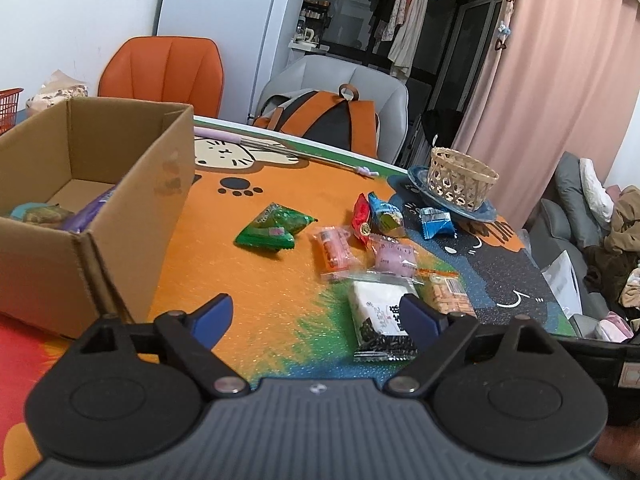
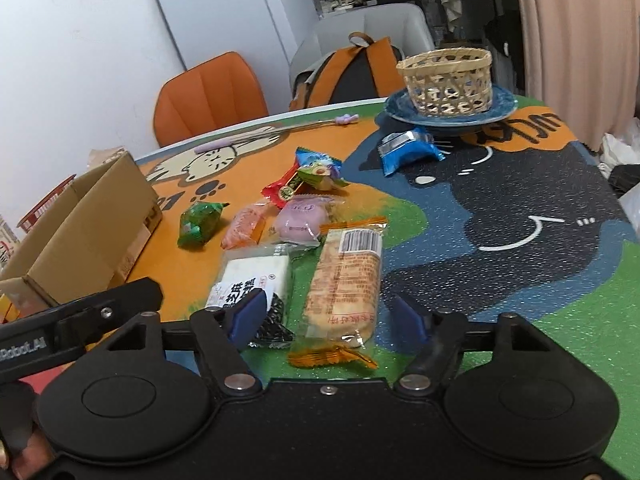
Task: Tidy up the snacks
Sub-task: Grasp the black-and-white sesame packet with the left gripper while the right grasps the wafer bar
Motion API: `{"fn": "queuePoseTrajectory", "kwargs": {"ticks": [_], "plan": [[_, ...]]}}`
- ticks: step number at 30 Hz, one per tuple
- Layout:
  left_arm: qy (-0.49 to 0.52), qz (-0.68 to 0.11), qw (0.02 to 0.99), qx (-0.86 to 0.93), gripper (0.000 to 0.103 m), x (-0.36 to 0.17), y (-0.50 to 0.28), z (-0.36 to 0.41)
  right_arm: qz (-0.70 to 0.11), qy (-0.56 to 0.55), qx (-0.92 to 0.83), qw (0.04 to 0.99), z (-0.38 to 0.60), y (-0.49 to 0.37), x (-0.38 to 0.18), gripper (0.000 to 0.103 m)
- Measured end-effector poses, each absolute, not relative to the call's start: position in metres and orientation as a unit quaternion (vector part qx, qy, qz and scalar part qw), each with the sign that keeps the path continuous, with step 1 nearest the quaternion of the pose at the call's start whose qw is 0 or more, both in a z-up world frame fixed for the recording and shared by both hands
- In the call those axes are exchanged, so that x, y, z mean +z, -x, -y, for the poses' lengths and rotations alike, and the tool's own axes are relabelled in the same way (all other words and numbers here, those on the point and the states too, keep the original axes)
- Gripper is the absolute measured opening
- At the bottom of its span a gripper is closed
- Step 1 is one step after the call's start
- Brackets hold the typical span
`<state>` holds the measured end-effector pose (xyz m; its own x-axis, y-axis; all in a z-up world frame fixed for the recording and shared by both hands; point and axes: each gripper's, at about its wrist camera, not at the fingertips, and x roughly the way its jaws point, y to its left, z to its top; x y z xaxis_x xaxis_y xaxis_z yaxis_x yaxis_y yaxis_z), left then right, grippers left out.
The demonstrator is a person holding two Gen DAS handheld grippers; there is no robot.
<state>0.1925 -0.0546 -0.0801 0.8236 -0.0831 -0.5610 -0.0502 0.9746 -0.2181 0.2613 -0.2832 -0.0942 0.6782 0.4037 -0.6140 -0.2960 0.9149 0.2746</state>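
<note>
inside cardboard box [image 1: 132, 216]: purple packet [image 1: 94, 208], greenish packet [image 1: 46, 214].

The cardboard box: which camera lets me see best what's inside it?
The left wrist view: the box shows its open top, with packets lying at the bottom. The right wrist view catches only its outer walls at the picture's left edge, contents hidden.

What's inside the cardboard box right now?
In the cardboard box, a purple packet and a greenish one show on the floor. The near wall hides the rest.
</note>
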Motion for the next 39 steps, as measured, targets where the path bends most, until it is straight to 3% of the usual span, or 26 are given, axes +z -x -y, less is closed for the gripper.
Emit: {"fn": "queuePoseTrajectory", "kwargs": {"ticks": [2, 7, 33, 39], "plan": [[0.112, -0.299, 0.948, -0.011, 0.09, -0.081, -0.194, 0.057, -0.356, -0.082, 0.2, 0.909, 0.285, -0.262, -0.096, 0.043], [0.108, -0.299, 0.948, -0.02, 0.09, -0.082, -0.199, 0.067, -0.352, -0.078, 0.191, 0.913, 0.292, -0.261, -0.095, 0.035], [0.075, -0.317, 0.945, -0.036, 0.091, -0.104, -0.229, 0.111, -0.333, -0.112, 0.148, 0.924, 0.339, -0.253, -0.102, 0.039], [0.051, -0.323, 0.945, -0.021, 0.09, -0.113, -0.233, 0.116, -0.328, -0.099, 0.15, 0.927, 0.335, -0.256, -0.101, 0.052]]}}
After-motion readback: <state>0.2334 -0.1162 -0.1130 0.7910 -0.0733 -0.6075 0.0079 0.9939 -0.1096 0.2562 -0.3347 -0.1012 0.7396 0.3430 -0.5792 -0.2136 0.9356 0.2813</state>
